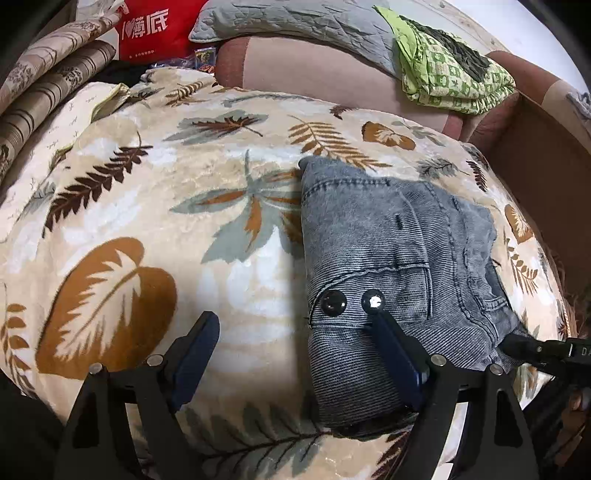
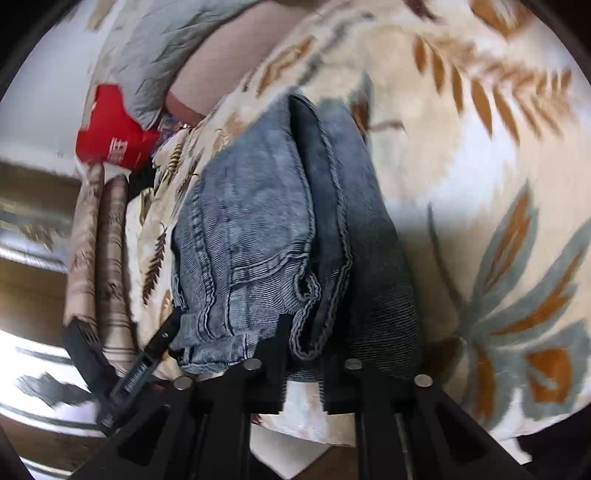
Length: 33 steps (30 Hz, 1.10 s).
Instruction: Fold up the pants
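1. Left of the tools: leaf-print blanket (image 1: 147, 206), spread flat.
2. Left gripper (image 1: 295, 325): jaws wide apart, holding nothing; its right finger lies on the jeans (image 1: 388, 240).
3. Right gripper (image 2: 304, 339): clamped on the folded jeans' bunched edge, directly ahead.

A plush blanket (image 1: 155, 229) printed with brown, ochre and grey-green leaves covers the whole near surface. At the far side runs a sofa back (image 1: 306, 70) in pink and rust panels, with a grey quilted pillow (image 1: 295, 22) lying on top of it. To the far right a green patterned cloth (image 1: 454, 74) lies bunched on the sofa. At the far left sit a red bag with white lettering (image 1: 151, 29) and striped, floral-print fabric rolls (image 1: 48, 85). Bright light falls from the upper right
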{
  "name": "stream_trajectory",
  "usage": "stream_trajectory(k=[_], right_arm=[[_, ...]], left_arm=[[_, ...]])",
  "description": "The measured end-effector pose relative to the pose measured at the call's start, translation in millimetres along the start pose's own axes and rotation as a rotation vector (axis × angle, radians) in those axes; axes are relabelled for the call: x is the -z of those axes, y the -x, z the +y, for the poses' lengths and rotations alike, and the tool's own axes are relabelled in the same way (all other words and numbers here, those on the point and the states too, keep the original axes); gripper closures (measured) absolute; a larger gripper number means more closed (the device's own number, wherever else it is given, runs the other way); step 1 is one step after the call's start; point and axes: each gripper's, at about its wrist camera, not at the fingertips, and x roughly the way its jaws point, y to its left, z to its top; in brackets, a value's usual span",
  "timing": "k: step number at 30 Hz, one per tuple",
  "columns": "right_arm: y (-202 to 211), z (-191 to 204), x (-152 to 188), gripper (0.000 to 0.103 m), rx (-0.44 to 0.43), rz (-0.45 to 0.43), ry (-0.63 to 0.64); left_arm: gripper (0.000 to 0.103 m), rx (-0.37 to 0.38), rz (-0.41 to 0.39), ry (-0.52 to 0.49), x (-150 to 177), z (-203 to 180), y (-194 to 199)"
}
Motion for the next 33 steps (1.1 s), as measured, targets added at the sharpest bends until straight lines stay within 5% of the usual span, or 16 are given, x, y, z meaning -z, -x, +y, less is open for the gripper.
stream_trajectory(k=[5,7,9,12,15,16,17,21,27,30,32,33], right_arm=[[24.8,23.1,5.6,0.094,0.161,-0.107,0.161],[10.6,8.8,7.9,0.094,0.233,-0.083,0.165],[-0.8,-11.0,9.3,0.092,0.181,-0.051,0.103],[18.5,-17.6,6.7,0.080,0.109,-0.071,0.015],[44.3,-13.8,2.1,0.045,0.002,-0.123,-0.046],[46.9,-11.3,-0.5,0.026,-0.063,-0.118,-0.076],[44.8,-8.4,-2.2,0.020,-0.119,-0.105,-0.102],[1.6,-5.3,-10.2,0.020,-0.252,-0.009,-0.218],[-30.1,-29.8,-13.4,0.036,-0.291,-0.026,-0.378],[-31.8,-32.6,-17.5,0.060,-0.228,-0.035,-0.372],[-40.5,-37.1,-19.6,0.093,-0.178,-0.010,-0.371],[-42.4,-37.0,-20.4,0.094,-0.167,-0.005,-0.358]], left_arm=[[0.016,-0.027,-0.120,0.005,-9.4,-1.0,26.2],[0.014,-0.075,-0.044,-0.043,-6.8,-8.2,5.2],[0.014,-0.107,0.030,-0.106,2.3,-16.3,-17.4],[0.014,-0.108,-0.010,-0.105,5.2,-15.9,-15.0],[0.013,-0.079,-0.005,-0.083,4.6,-10.4,-16.6],[0.013,-0.074,-0.005,-0.074,4.9,-9.2,-16.6],[0.013,-0.069,-0.006,-0.068,4.7,-7.8,-17.5],[0.013,-0.057,-0.015,-0.066,7.8,-7.7,-17.5],[0.012,-0.029,-0.016,-0.051,8.4,-2.5,-19.5],[0.011,-0.025,-0.016,-0.040,8.6,-1.4,-20.2],[0.010,-0.023,-0.019,-0.039,8.7,-1.7,-20.2],[0.010,-0.021,-0.020,-0.037,8.7,-1.1,-20.0]])
